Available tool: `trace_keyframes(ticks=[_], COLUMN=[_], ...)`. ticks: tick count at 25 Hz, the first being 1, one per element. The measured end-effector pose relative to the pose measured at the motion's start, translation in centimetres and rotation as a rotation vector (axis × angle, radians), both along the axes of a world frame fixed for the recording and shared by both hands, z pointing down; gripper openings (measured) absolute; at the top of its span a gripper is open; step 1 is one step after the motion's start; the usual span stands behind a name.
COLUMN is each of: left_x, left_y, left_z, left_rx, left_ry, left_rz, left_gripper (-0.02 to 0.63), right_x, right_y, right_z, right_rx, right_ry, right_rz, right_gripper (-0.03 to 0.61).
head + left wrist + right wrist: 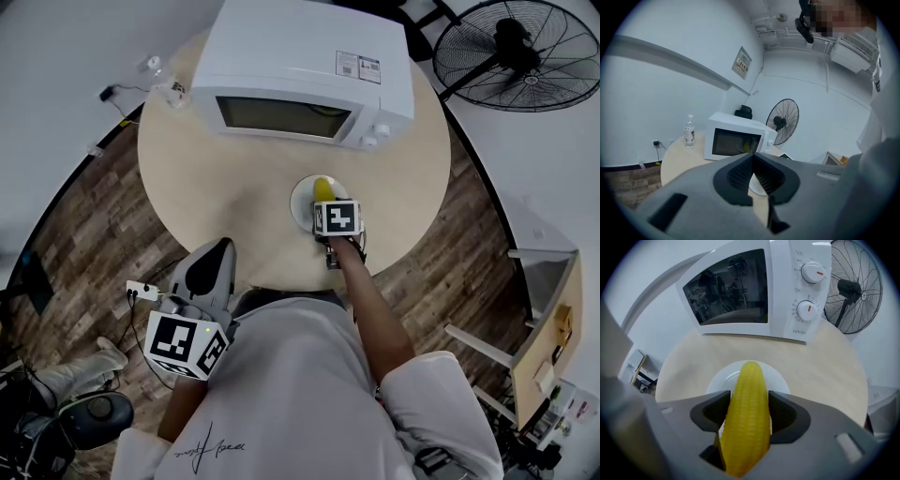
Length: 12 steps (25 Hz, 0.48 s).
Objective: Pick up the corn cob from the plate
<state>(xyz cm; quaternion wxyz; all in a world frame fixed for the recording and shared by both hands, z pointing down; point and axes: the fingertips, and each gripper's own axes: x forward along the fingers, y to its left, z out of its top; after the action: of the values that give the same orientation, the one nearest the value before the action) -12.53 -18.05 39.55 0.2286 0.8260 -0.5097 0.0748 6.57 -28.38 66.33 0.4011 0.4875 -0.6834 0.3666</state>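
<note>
A yellow corn cob (747, 413) sits lengthwise between the jaws of my right gripper (749, 398), whose dark pads press on its two sides. Its tip points away over the small white plate (780, 378). I cannot tell whether the cob still touches the plate. In the head view the right gripper (330, 208) points steeply down over the plate (302, 202), with the cob's (322, 189) end showing beyond its marker cube. My left gripper (210, 267) hangs at the table's near edge, away from the plate, jaws together with nothing between them (753, 161).
A white microwave (300, 75) stands at the back of the round wooden table (216, 187), close behind the plate. A clear bottle (689, 132) stands at the table's far left. A floor fan (525, 52) is behind right. A shelf unit (548, 328) stands at right.
</note>
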Motion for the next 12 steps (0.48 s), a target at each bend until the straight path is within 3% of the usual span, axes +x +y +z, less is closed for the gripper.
trace_keyframes(ticks=[12], left_x=[0.61], left_y=[0.83], left_z=[-0.36], left_rx=[0.016], left_ry=[0.002], left_rz=[0.014], left_gripper=[-0.008], right_x=[0.09], right_y=[0.55], right_z=[-0.96], right_rx=[0.023], right_ry=[-0.022], right_rz=[0.009], right_gripper=[0.267])
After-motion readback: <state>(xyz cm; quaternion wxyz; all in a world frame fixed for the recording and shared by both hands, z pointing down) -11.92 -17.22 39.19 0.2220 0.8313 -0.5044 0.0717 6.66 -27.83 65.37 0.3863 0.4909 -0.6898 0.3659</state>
